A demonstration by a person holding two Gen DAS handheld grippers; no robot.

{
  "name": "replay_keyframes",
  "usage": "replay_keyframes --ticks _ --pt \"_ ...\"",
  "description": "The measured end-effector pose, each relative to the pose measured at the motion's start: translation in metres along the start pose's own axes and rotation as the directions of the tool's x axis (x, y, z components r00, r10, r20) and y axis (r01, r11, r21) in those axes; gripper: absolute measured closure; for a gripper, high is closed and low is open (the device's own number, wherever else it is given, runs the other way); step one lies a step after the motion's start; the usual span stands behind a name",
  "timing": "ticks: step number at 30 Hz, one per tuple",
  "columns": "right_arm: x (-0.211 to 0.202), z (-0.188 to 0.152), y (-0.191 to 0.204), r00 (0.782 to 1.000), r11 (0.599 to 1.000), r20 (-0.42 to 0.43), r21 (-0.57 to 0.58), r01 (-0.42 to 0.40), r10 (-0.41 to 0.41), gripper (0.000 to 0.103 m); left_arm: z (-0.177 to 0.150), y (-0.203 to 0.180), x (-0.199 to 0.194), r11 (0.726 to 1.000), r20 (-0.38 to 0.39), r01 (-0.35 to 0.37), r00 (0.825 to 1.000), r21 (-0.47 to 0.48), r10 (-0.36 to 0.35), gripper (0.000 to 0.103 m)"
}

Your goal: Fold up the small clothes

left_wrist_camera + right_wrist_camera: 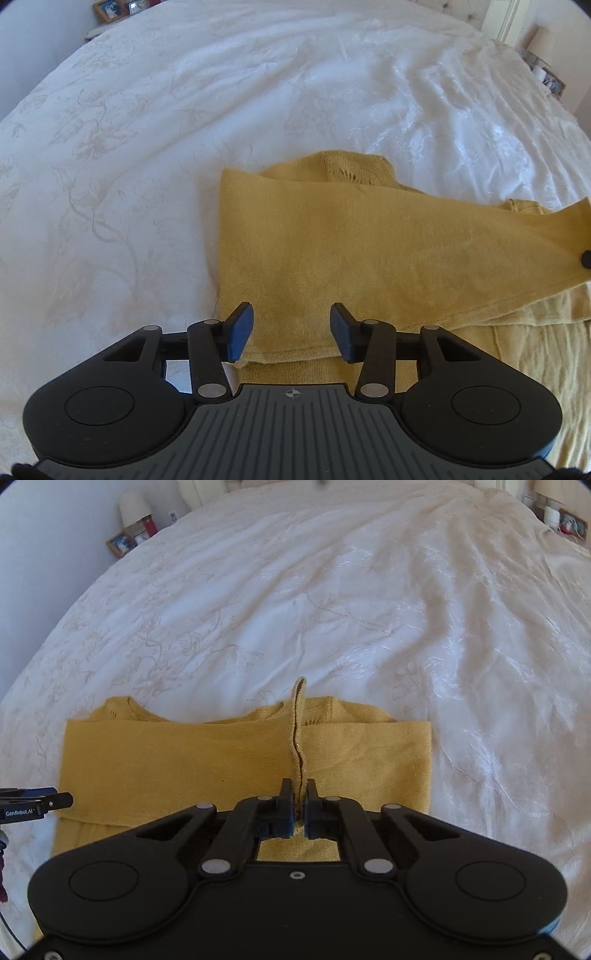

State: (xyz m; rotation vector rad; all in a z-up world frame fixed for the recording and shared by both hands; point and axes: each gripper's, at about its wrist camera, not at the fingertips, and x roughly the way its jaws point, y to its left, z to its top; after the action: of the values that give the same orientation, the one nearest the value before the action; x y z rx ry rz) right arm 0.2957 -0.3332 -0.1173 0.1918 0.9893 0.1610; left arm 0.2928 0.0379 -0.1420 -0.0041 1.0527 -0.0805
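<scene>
A mustard-yellow knitted sweater (177,760) lies partly folded on a bed (332,590) covered with a white bedspread bearing a pale floral pattern, near the bed's near edge. In the right wrist view the garment shows as a wide band of knit folded across itself, its openwork neckline peeking out along the far side and a lower layer showing beneath the near fold. The right gripper (300,801) has its jaws closed tight on a doubled edge of the knit, which stands up in a thin vertical ridge between the fingers. The left gripper (291,332) hovers over the near left corner of the folded fabric with its blue-padded jaws spread wide and nothing between them; whether the pads touch the cloth cannot be told. From the left wrist view a lifted flap of the sweater stretches to the right and is cut off by the frame's edge, where a small dark shape sits against it, too little in view to identify. A paler, wrinkled yellow layer lies below that flap at lower right. The gripper bodies hide the sweater's nearest portion in both views. Framed pictures (120,543) and a lamp (133,507) stand beyond the far left corner of the bed, small and blurred.
</scene>
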Motion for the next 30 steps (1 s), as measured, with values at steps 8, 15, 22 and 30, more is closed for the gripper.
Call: replay_keyframes --ticks 8,15,22,30 --pt "0.033 -0.013 -0.031 0.993 0.995 -0.107 0.082 0.058 -0.049 0.092 0.022 -0.005 0.011 1.0 0.014 -0.016 1.0 0.026 0.015 0.058" --pt "0.035 -0.018 -0.042 0.987 0.986 -0.125 0.121 0.113 -0.098 0.084 0.019 0.008 0.049 0.996 -0.098 -0.087 0.991 0.008 0.087 0.055" --pt "0.014 -0.012 -0.044 0.988 0.983 -0.043 0.101 0.153 -0.149 0.06 0.034 0.007 0.013 0.997 0.024 -0.076 0.997 -0.005 0.076 0.055" --pt "0.034 0.022 -0.018 0.996 0.996 0.033 0.004 0.087 -0.087 0.047 0.076 -0.026 0.042 0.998 0.054 -0.017 0.998 0.067 0.013 0.054"
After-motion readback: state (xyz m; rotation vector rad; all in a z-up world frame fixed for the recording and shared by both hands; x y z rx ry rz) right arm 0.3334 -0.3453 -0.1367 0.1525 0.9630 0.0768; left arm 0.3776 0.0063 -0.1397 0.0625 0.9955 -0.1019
